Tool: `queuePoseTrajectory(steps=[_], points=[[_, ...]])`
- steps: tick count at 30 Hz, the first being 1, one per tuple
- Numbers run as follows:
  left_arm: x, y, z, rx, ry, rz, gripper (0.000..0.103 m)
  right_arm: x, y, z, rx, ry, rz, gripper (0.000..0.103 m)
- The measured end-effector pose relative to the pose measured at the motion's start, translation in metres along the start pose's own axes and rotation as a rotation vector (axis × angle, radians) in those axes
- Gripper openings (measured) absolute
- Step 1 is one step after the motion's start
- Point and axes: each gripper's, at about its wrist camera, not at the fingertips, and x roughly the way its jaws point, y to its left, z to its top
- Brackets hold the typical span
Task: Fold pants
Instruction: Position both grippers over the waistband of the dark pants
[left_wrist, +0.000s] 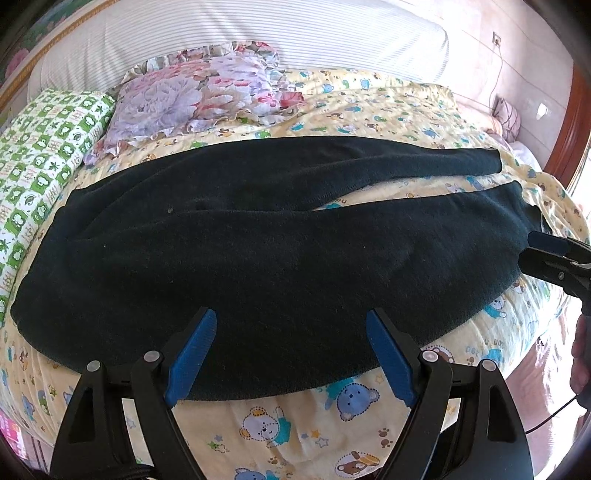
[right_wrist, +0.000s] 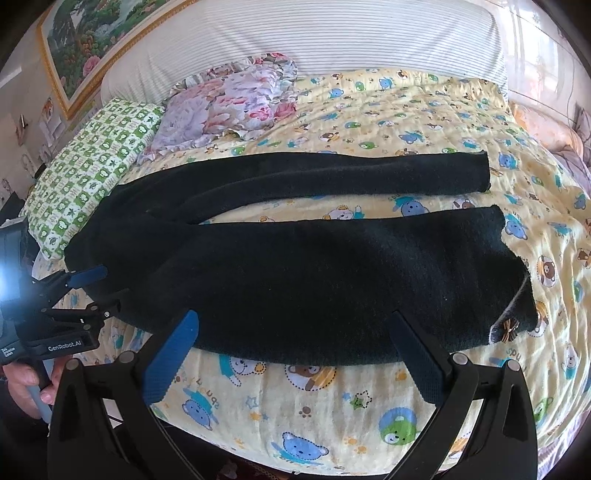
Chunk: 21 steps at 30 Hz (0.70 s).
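Dark fleece pants spread on the bed, both tongs spread wide at the near edge.

The dark green-black fleece pants (left_wrist: 258, 236) lie flat along the near edge of the bed with the yellow cartoon-bear quilt (left_wrist: 280, 428), waistband toward the left end, two legs running toward the right end with a strip of quilt showing between them. The left tongs (left_wrist: 291, 354), black with blue ribbed pads, are spread wide just at the pants' near hem by the seat, gripping nothing. The right tongs (right_wrist: 295, 354) are likewise spread, poised at the near edge of the nearer leg; a small bow trim (right_wrist: 509, 328) sits on that leg's cuff. A floral ruffled pillow (left_wrist: 199, 92) and a green-checked pillow (left_wrist: 48, 155) rest toward the far left corner.
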Motion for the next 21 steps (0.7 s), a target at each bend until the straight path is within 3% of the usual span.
queuePoseTrajectory(steps=[21], points=[[0.0045,0.0008,0.0000,0.000,0.007,-0.012,0.084,0.0033,-0.0013,-0.0030,0.012,0.006,0.002,0.103]])
